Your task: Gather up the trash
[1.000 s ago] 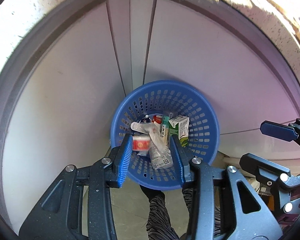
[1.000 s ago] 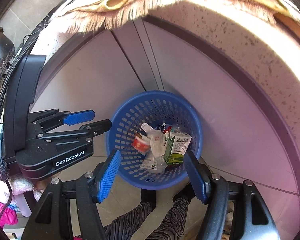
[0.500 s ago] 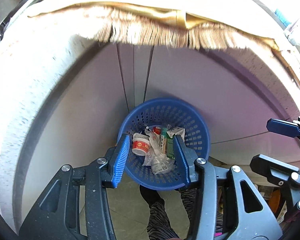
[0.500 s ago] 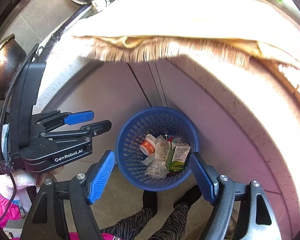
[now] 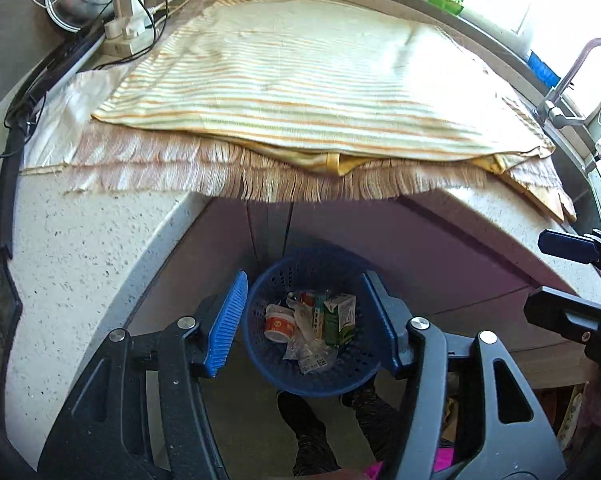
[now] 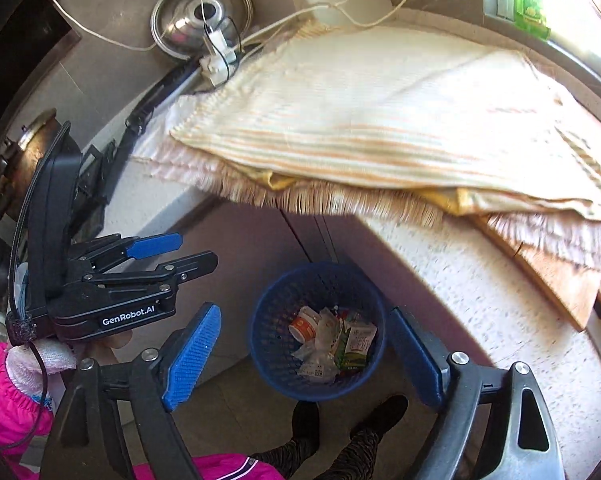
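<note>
Both views have pulled up and back within the last second: the basket that filled the lens now sits small and low, and the worktop comes into sight.

Left wrist view: left tool released, jaws spread, nothing between them. Blue basket lies ahead and below on the floor, framed by the two fingers. Trash inside: red-and-white cup, green carton, crumpled wrappers. Above and forward, the speckled worktop carries a striped cloth; no loose trash visible on it. Right tool shows at the right edge, apart.

Right wrist view: right tool also released, wide, empty. Basket sits between its fingers, below. Left tool floats to the left, level, fingers parted. Cloth and worktop stand ahead and above.

Judgement: the drop-off looks finished; both tools are tilted downward yet lifted clear, likely turning to scan the worktop for anything left.
</note>
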Tool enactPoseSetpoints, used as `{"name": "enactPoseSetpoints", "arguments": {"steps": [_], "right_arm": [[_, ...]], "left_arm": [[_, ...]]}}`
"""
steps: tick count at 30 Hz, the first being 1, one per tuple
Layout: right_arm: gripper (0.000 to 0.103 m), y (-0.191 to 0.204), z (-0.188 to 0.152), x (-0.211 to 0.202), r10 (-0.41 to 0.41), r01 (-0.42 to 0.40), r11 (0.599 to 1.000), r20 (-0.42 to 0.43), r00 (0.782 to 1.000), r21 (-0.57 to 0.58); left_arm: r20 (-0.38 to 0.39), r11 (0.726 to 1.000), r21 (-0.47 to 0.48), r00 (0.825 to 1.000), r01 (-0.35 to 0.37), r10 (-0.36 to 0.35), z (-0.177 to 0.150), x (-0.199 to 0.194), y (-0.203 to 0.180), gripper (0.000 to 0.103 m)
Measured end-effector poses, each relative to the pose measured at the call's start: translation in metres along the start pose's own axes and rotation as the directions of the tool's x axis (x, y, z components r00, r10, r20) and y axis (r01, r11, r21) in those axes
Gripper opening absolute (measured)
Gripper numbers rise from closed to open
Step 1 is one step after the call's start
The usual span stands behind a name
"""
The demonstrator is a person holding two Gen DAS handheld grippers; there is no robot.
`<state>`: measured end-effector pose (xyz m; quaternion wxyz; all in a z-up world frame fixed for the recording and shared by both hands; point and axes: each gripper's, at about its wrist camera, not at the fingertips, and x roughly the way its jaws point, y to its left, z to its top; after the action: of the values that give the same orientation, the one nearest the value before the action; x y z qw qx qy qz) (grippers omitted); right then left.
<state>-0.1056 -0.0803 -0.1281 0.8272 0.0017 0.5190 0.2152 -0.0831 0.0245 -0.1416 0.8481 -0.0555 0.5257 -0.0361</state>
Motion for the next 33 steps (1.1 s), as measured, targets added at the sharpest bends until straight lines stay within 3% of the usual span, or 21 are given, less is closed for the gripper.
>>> {"name": "enactPoseSetpoints", "arguments": {"steps": [11, 18, 21, 28, 33], "right_arm": [[0.093, -0.002, 0.032, -0.063, -0.008, 0.009, 1.000, 0.160, 0.987, -0.005], [0.093, -0.003, 0.048, -0.097, 0.011, -0.014, 1.000, 0.259, 0.966, 0.009], [0.093, -0.004, 0.054, -0.109, 0.018, -0.022, 1.000, 0.291, 0.957, 0.013], [0.093, -0.006, 0.061, -0.130, 0.019, -0.034, 0.999, 0.357, 0.934, 0.035], [0.094, -0.009, 0.064, -0.138, 0.015, -0.036, 0.998, 0.381, 0.924, 0.048]], "left_arm": [[0.142, 1.000, -0.026, 0.990, 0.006, -0.002, 0.037, -0.059, -0.003, 0.069], [0.270, 1.000, -0.016, 0.963, -0.010, 0.014, 0.060, -0.102, -0.014, 0.079], [0.312, 1.000, -0.017, 0.950, -0.016, 0.021, 0.066, -0.117, -0.019, 0.089], [0.362, 1.000, 0.009, 0.932, -0.030, 0.025, 0.074, -0.141, -0.034, 0.099], [0.370, 1.000, 0.012, 0.929, -0.009, 0.004, 0.077, -0.149, -0.042, 0.100]]}}
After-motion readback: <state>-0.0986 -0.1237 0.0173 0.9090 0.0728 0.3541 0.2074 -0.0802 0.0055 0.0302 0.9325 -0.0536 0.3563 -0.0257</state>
